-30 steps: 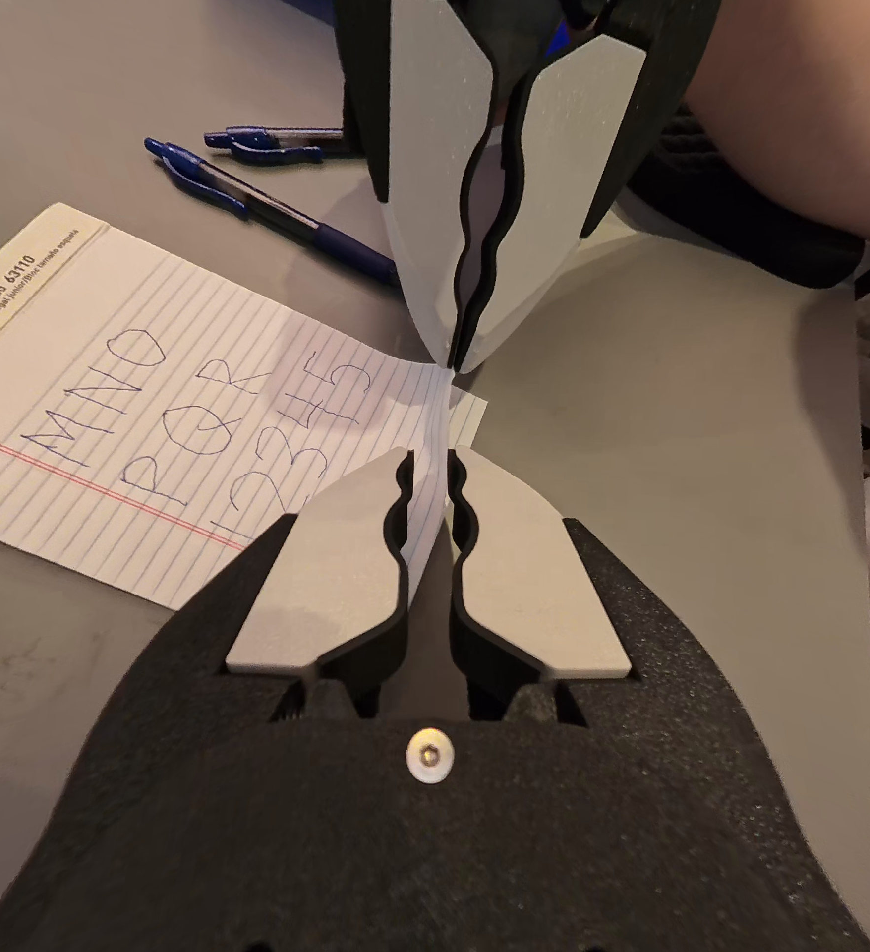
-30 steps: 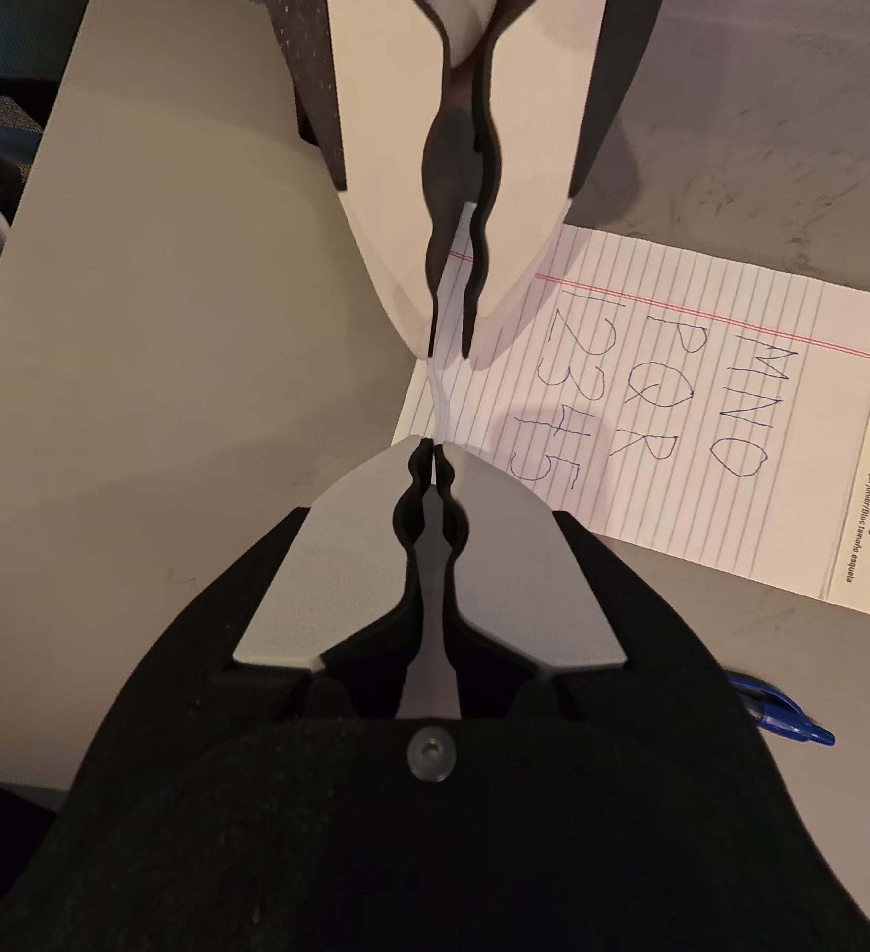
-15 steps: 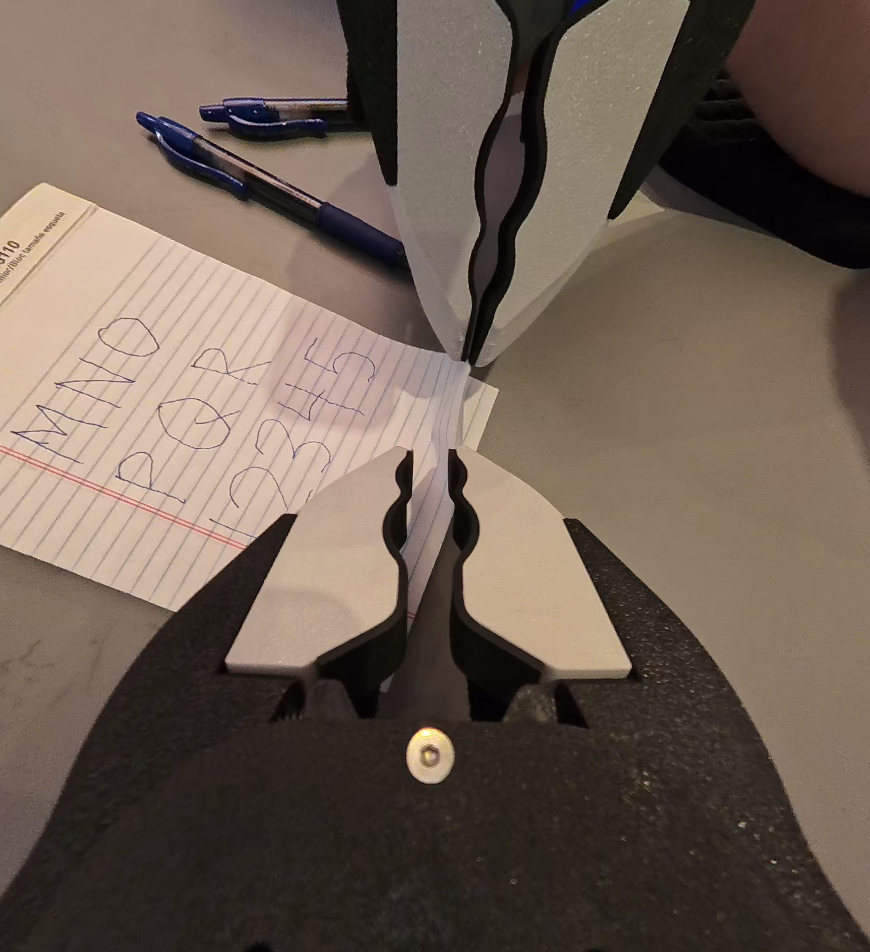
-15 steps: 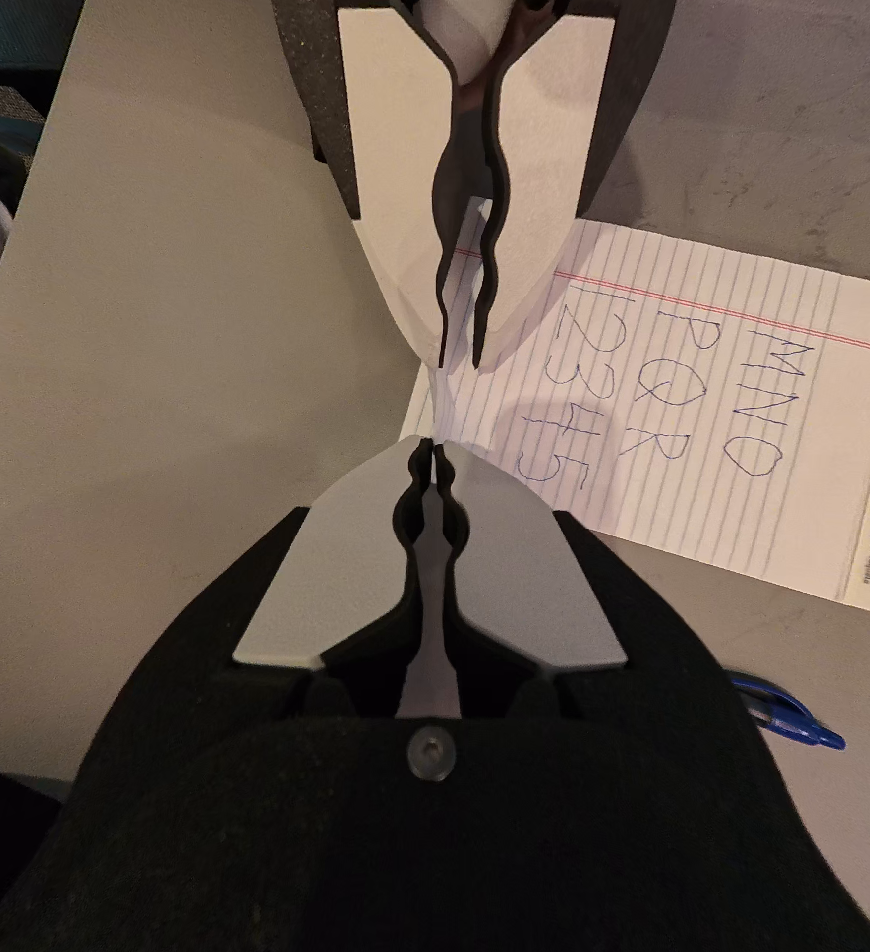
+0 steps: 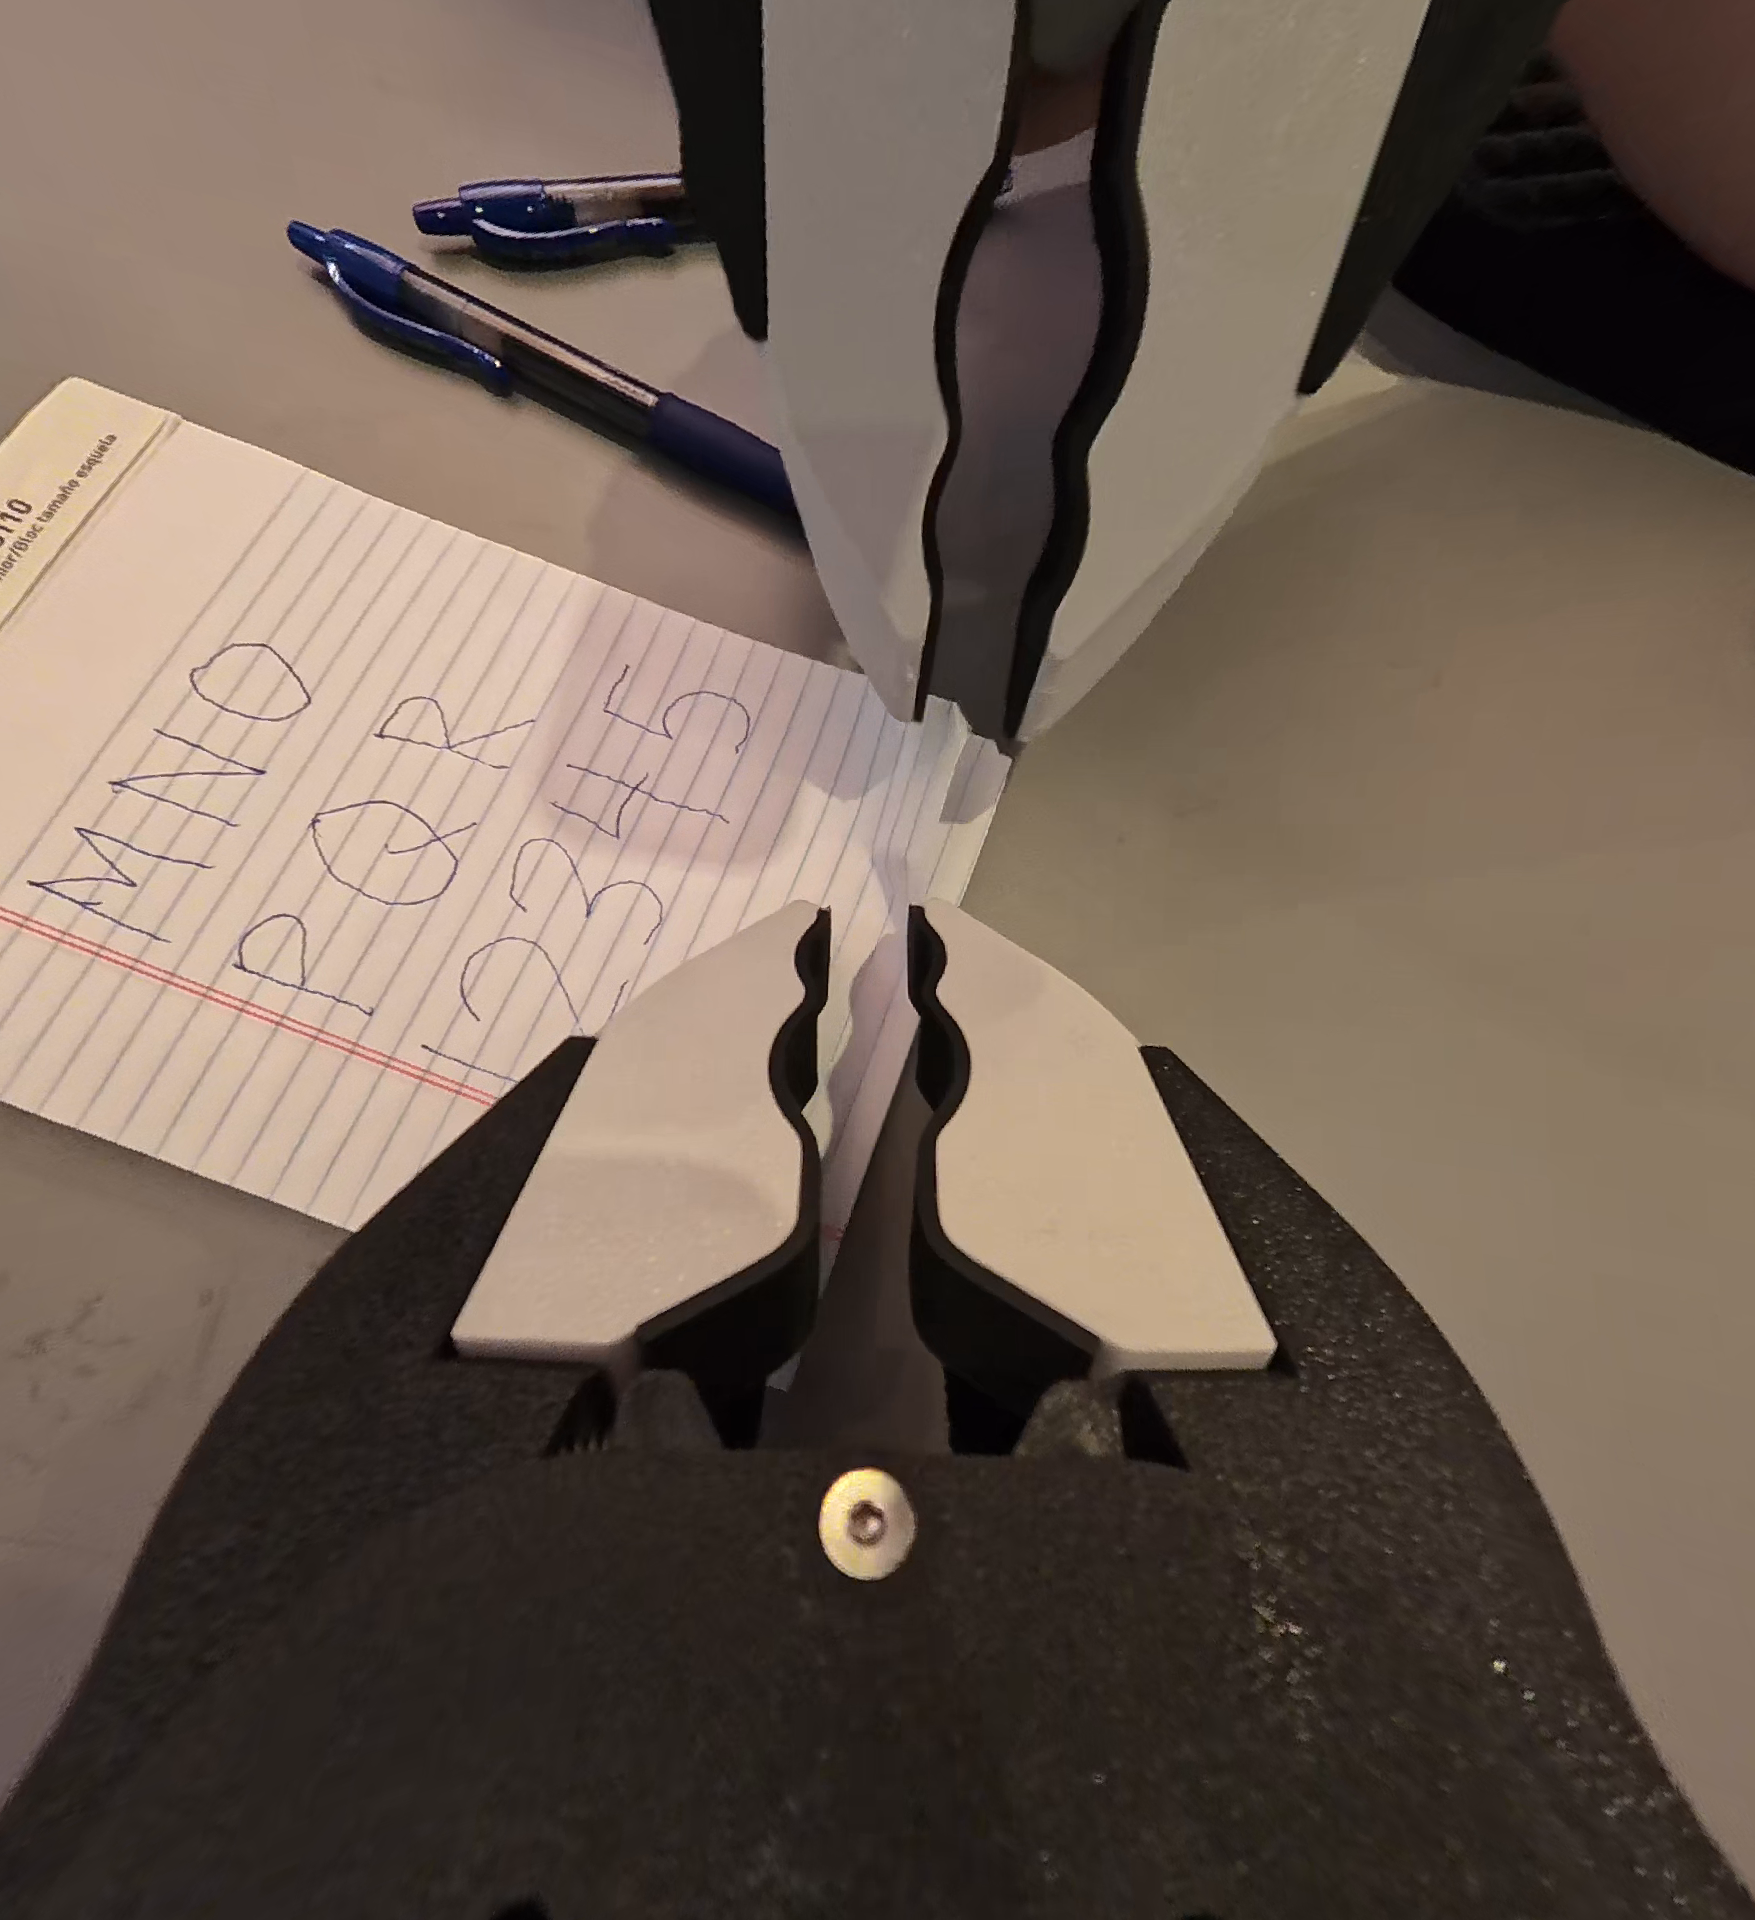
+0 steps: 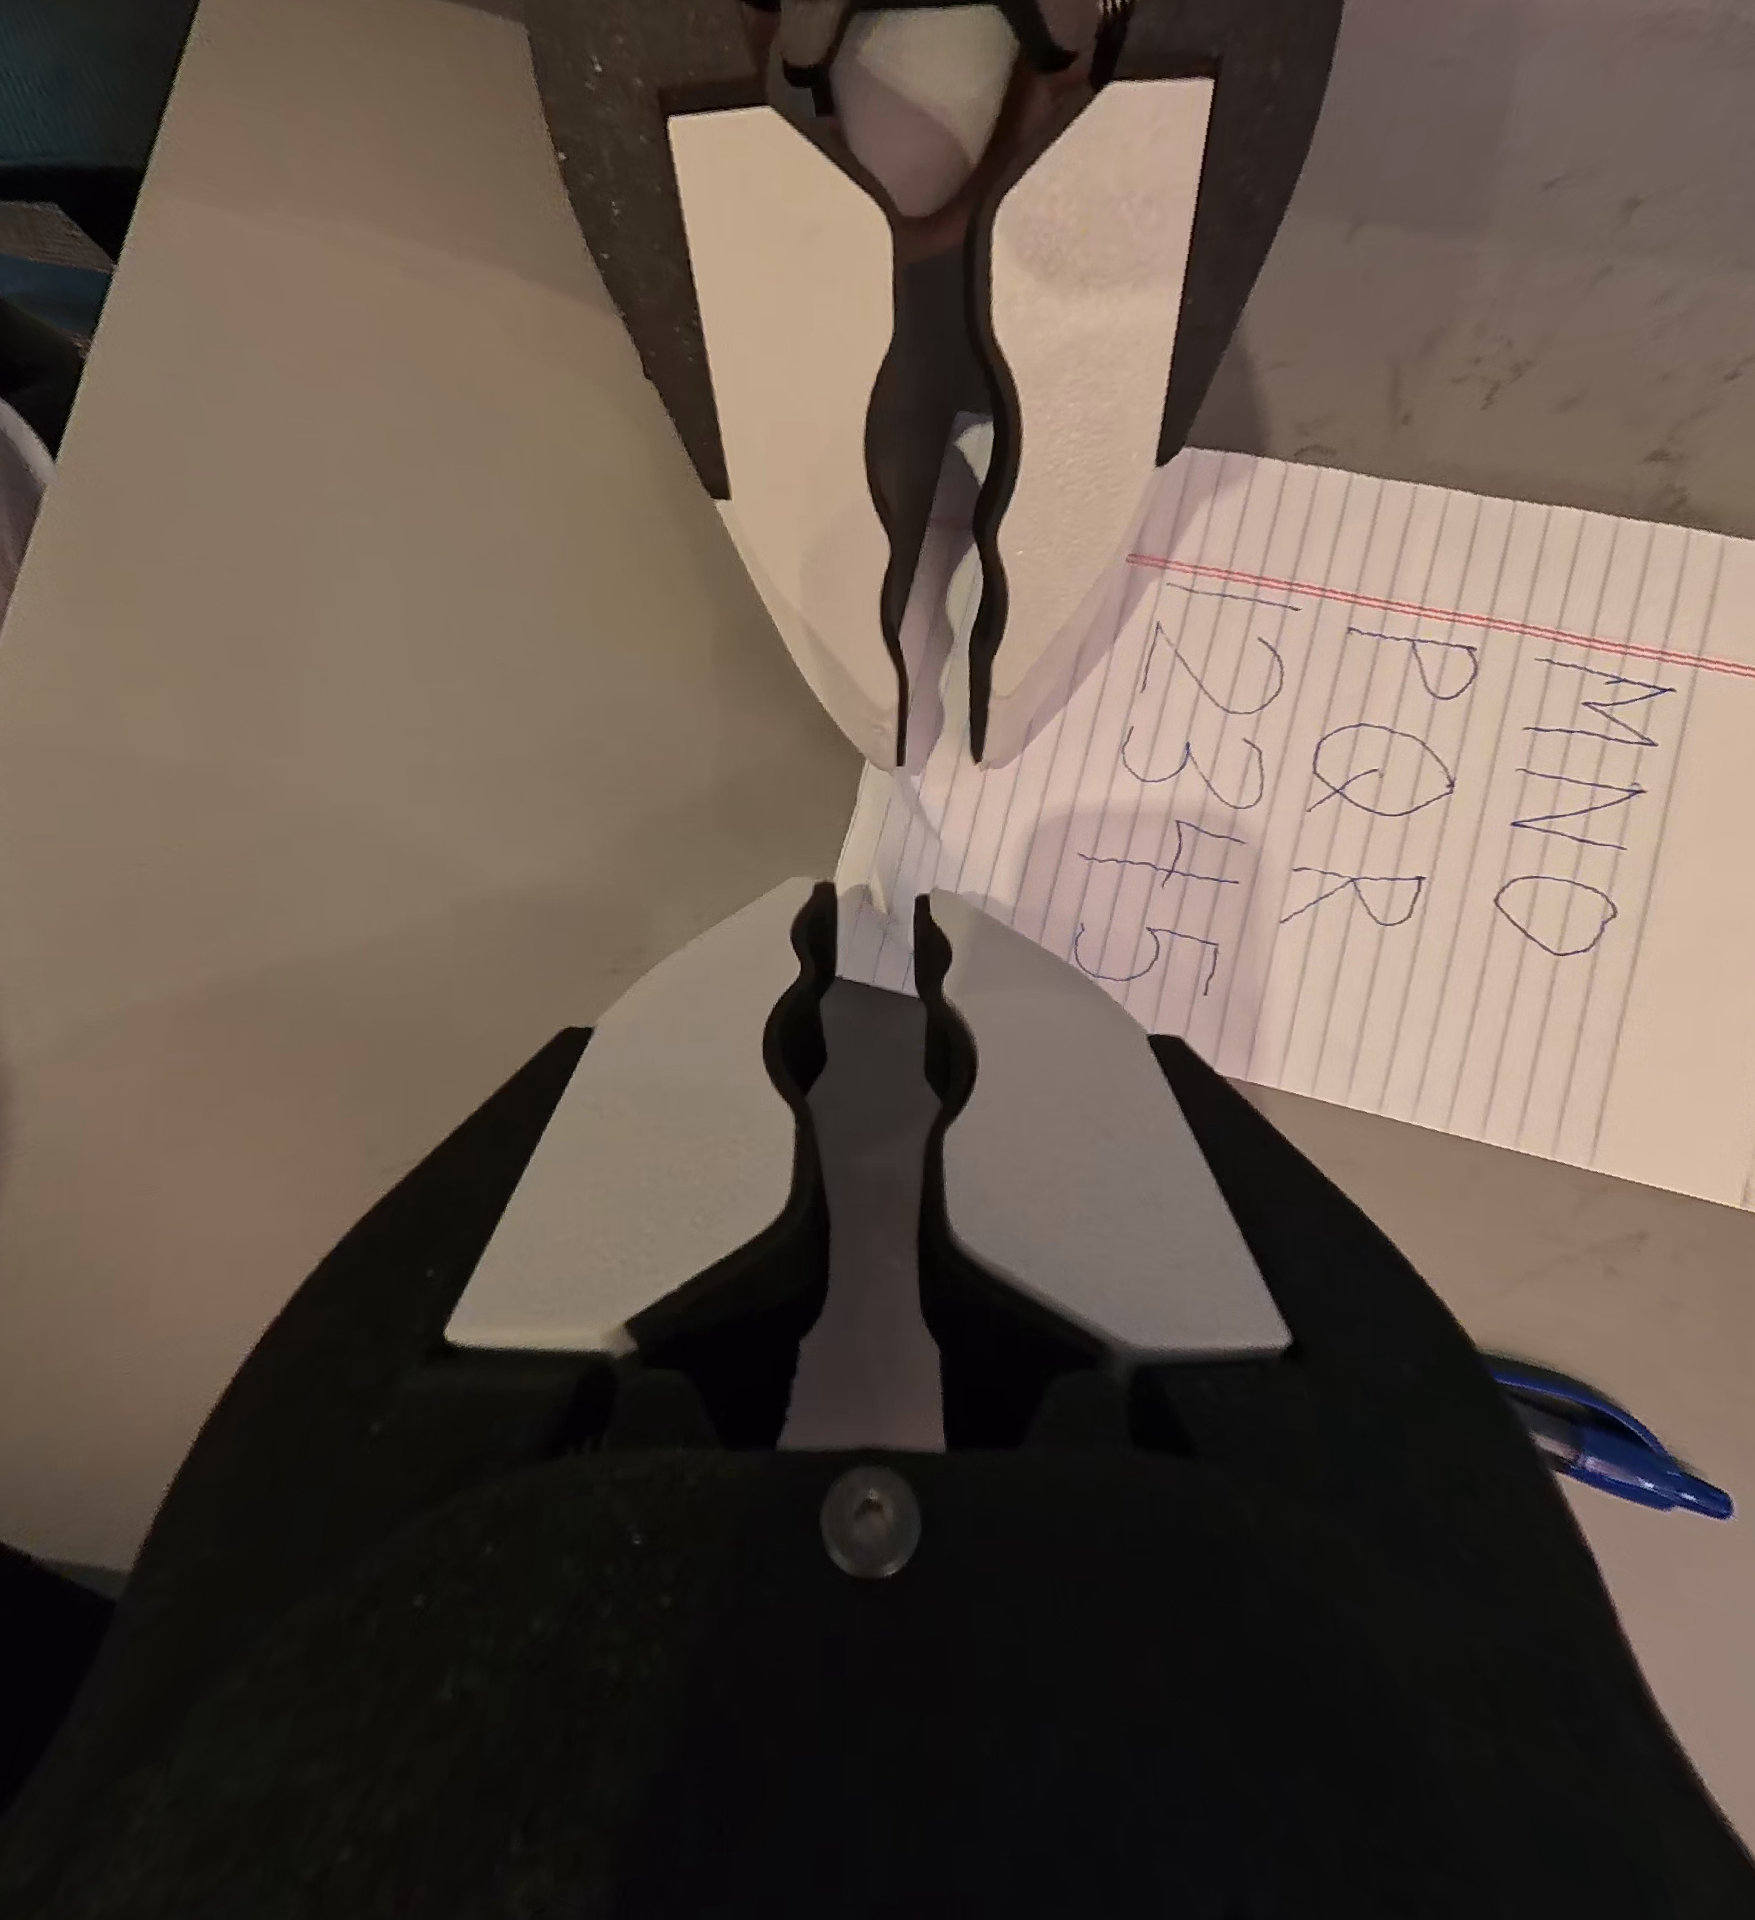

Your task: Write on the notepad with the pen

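Observation:
The white lined notepad [image 5: 333, 831] lies flat on the table with blue handwriting on its top sheet. It also shows in the right wrist view [image 6: 1475, 831]. The sheet's bottom edge is pushed up into a ridge between my two grippers, which face each other tip to tip. My left gripper [image 5: 870, 914] is narrowly open with the raised paper running through its gap. My right gripper [image 6: 870, 899] is open, with the sheet's corner loose between its tips. A blue pen [image 5: 540, 343] lies on the table beyond the pad; neither gripper holds it.
A second blue pen [image 5: 561, 213] lies farther back. One blue pen [image 6: 1621, 1455] shows beside my right gripper. The table [image 5: 1424, 1039] is grey. A person's arm [image 5: 1735, 156] is at the top right. The table's edge [image 6: 125, 312] runs along the left of the right wrist view. Both grippers' tips are close together, under 4 cm apart. My right tips are roughly 12 centimeters from the blue pen [image 5: 540, 343].
My right gripper's jaws, shut on the sheet's corner before, have opened and let the paper go. The left gripper's gap is unchanged. The grippers stay tip to tip.

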Demonstrator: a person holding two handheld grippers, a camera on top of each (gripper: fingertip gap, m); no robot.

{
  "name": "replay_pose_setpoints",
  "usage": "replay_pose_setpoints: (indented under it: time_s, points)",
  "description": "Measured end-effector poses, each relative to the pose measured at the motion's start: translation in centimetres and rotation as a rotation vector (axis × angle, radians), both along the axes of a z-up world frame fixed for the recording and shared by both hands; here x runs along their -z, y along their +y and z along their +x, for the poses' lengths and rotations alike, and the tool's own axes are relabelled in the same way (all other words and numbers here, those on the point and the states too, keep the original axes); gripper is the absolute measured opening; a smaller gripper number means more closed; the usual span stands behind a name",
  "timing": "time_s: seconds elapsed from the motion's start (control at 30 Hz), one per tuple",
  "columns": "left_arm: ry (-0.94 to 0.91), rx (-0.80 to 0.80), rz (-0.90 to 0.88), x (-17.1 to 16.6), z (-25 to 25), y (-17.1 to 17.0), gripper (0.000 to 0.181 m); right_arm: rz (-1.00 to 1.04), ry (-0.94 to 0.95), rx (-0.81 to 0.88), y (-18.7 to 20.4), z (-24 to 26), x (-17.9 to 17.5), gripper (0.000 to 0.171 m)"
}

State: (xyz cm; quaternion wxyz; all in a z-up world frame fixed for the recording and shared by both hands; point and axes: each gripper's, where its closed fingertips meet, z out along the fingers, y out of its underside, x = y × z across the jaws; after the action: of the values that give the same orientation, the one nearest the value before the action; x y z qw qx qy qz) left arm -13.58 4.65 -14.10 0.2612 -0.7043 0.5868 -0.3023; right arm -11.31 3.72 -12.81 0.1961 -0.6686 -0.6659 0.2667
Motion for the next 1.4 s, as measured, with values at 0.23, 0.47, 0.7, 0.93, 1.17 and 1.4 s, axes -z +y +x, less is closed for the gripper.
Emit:
replay_pose_setpoints:
  time_s: [0.23, 0.47, 0.7, 0.93, 1.17, 1.4]
  points:
    - [-0.007, -0.008, -0.014, 0.2, -0.1, 0.1, 0.013, 0.046, 0.007, 0.011, 0.6, -0.1, -0.1, 0.018]
    - [-0.005, -0.008, -0.021, 0.2, -0.1, 0.2, 0.013, 0.130, 0.008, -0.034, 0.5, 0.0, -0.2, 0.018]
    - [-0.013, -0.011, -0.037, 0.1, -0.1, 0.3, 0.012, 0.308, -0.056, -0.054, 1.0, 0.5, -1.1, 0.027]
    - [-0.025, -0.016, -0.053, 0.1, -0.1, 0.3, 0.011, 0.433, -0.123, -0.105, 1.1, -0.5, 0.0, 0.030]
    - [-0.020, -0.015, -0.052, 0.1, -0.1, 0.3, 0.012, 0.503, -0.120, -0.110, 1.9, -0.5, 0.3, 0.011]
    - [-0.015, -0.013, -0.051, 0.1, -0.1, 0.3, 0.012, 0.470, -0.069, -0.116, 1.3, -1.0, -0.3, 0.000]
